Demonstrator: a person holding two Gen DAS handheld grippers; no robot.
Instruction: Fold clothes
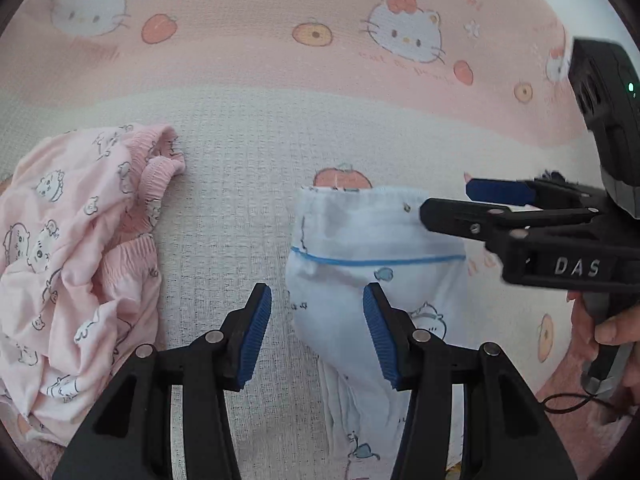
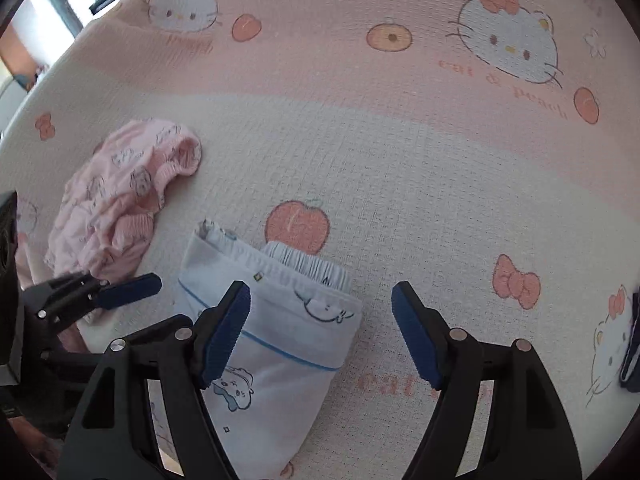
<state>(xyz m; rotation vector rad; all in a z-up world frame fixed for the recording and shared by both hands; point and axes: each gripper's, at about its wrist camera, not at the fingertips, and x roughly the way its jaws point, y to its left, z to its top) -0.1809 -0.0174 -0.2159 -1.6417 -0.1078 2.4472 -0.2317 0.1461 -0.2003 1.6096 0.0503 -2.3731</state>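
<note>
A folded white garment (image 1: 376, 276) (image 2: 280, 320) with a blue stripe and small cartoon prints lies flat on the bed sheet, its elastic waistband at the far end. My left gripper (image 1: 318, 332) hangs open over the garment's left edge, and its pads press on nothing. My right gripper (image 2: 320, 332) is open too, above the garment's right side, with its left finger over the cloth. In the left wrist view the right gripper (image 1: 446, 199) reaches in from the right above the waistband corner. The left gripper (image 2: 120, 286) shows at the left of the right wrist view.
A crumpled pink printed garment (image 1: 72, 260) (image 2: 120, 200) lies to the left of the white one. The bed sheet (image 1: 240, 160) (image 2: 400, 180) is pink and white with cat and peach prints. A hand (image 1: 608, 328) holds the right gripper's handle. A dark item (image 2: 632, 344) sits at the right edge.
</note>
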